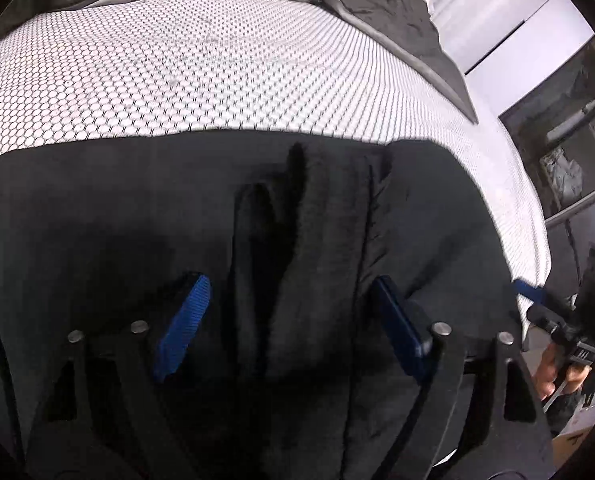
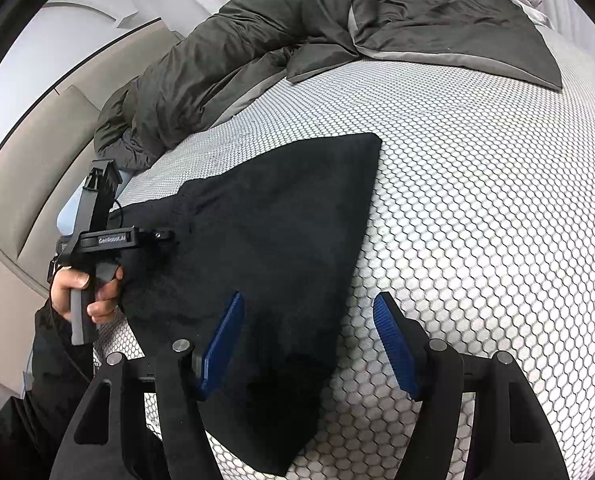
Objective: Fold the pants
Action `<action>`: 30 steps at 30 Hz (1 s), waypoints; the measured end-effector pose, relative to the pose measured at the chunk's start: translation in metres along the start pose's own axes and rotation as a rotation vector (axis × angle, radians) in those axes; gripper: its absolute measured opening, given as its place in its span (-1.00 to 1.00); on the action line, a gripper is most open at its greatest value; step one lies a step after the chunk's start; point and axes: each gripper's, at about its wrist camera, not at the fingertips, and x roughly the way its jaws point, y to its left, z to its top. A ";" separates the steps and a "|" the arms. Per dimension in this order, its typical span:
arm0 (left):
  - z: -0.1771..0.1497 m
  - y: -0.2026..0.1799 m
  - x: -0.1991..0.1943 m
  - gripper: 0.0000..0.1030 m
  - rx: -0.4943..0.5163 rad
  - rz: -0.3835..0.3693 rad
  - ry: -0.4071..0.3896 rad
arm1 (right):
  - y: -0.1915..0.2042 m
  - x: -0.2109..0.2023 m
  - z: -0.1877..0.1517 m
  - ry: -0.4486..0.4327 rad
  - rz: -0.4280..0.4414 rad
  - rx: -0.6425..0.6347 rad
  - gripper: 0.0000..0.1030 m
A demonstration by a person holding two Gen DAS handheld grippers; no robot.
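The black pants lie folded on the white honeycomb-patterned mattress. In the left wrist view the pants fill the lower half, with raised folds running between the fingers. My left gripper is open, just above the fabric, holding nothing. It also shows in the right wrist view, held by a hand at the pants' left edge. My right gripper is open over the pants' near right edge, left finger over fabric, right finger over mattress. It shows at the right edge of the left wrist view.
A dark grey duvet is bunched along the far side of the mattress. A beige padded bed frame runs at the left. Shelves with clutter stand beyond the mattress's right edge.
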 end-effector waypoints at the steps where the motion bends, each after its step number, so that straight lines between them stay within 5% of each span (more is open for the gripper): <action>1: 0.000 0.002 -0.001 0.07 -0.016 -0.027 -0.004 | -0.001 0.001 -0.001 0.000 0.001 0.003 0.33; 7: -0.006 0.003 -0.025 -0.83 -0.039 -0.046 -0.138 | -0.005 0.003 0.002 -0.005 0.001 0.034 0.33; 12: 0.002 0.011 -0.041 -0.81 -0.030 -0.028 -0.158 | 0.002 0.004 0.003 -0.009 0.011 0.022 0.33; 15: 0.000 0.019 -0.035 -0.52 -0.063 -0.042 -0.095 | 0.006 0.009 0.003 0.003 0.005 0.017 0.33; 16: -0.002 0.025 -0.032 -0.23 -0.073 -0.060 -0.071 | 0.007 0.011 0.003 0.007 0.002 0.017 0.33; 18: -0.005 0.037 -0.023 -0.02 -0.119 -0.158 -0.021 | 0.010 0.012 0.004 0.012 -0.003 0.015 0.33; 26: 0.003 0.034 -0.002 -0.02 -0.104 -0.228 0.027 | 0.016 0.018 0.005 0.015 0.000 0.013 0.33; 27: 0.004 0.034 -0.001 -0.11 -0.113 -0.221 0.020 | 0.017 0.019 0.006 0.015 0.000 0.012 0.33; 28: 0.004 0.033 -0.003 -0.42 -0.123 -0.211 -0.007 | 0.018 0.020 0.006 0.016 0.000 0.012 0.33; 30: 0.001 0.031 -0.009 -0.58 -0.118 -0.202 -0.057 | 0.019 0.021 0.006 0.015 0.000 0.013 0.33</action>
